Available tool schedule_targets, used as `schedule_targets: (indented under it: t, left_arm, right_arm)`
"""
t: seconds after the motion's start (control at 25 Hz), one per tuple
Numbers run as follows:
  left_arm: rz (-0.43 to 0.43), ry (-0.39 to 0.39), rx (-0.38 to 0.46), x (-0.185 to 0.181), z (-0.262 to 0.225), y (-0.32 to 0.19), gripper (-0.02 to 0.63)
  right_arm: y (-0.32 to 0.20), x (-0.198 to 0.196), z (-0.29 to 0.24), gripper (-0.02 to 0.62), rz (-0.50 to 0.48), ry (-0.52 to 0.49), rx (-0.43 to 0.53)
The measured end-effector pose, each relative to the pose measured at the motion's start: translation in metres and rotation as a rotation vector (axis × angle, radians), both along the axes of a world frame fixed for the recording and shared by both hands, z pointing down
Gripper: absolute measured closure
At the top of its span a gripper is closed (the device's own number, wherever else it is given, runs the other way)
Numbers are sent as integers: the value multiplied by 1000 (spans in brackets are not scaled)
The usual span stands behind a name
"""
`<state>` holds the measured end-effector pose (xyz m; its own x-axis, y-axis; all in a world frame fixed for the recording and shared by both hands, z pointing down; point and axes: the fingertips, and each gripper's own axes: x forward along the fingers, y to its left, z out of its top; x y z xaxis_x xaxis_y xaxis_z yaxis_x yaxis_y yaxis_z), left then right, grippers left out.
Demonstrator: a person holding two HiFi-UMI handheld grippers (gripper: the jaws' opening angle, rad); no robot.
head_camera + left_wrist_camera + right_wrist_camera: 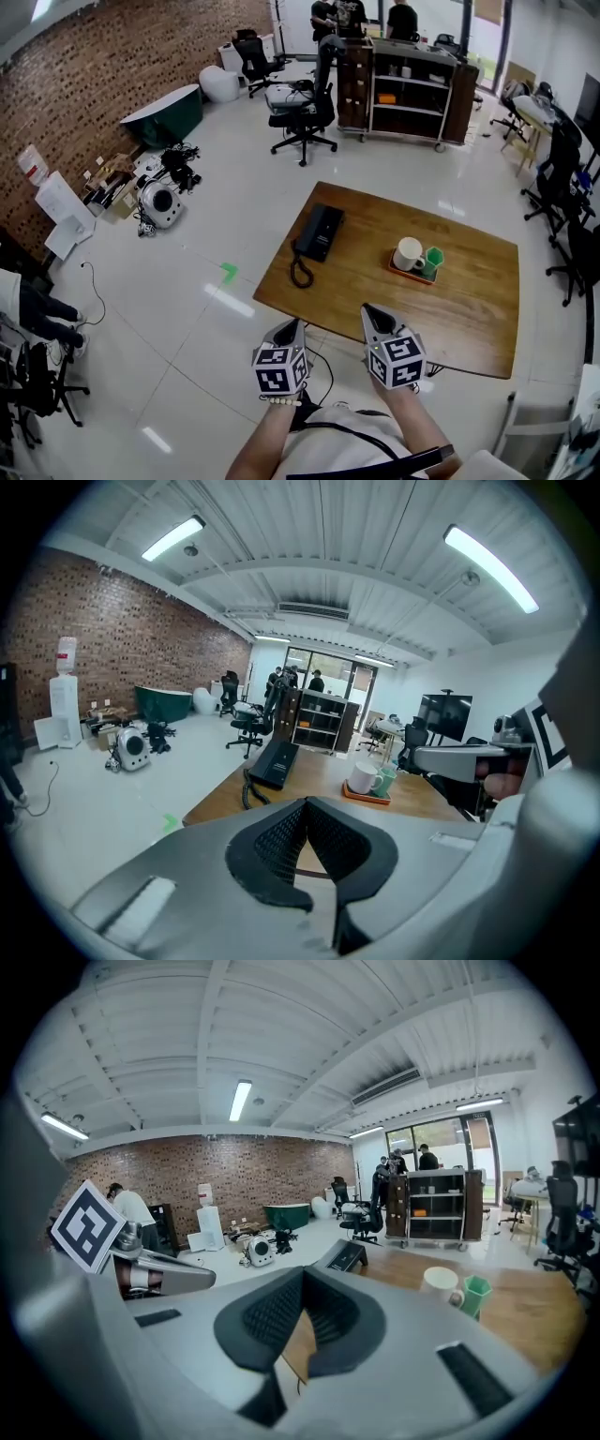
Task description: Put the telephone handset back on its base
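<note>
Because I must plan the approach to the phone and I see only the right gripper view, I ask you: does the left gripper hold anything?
Observer: No. The left gripper has its fingers closed together, with nothing between them.
Operator: Thank you. In my view the gripper hides the front of the phone. Where is its cord?
Observer: The coiled cord lies on the table at the near end of the phone, close to the table's left edge.
Operator: Do the mug and the green cup stand directly on the wood?
Observer: No. The mug and the green cup stand together on a small orange tray.
</note>
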<state>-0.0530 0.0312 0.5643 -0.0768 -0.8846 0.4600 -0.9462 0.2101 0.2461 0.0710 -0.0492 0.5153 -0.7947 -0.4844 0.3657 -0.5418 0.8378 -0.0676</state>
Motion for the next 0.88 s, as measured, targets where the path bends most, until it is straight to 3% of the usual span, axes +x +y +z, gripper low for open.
schedule_targets:
  t: [0.88]
  left_arm:
    - [11, 20, 7, 8, -1, -7, 606]
  right_arm:
    - [-1, 4, -7, 591, -1, 0, 17]
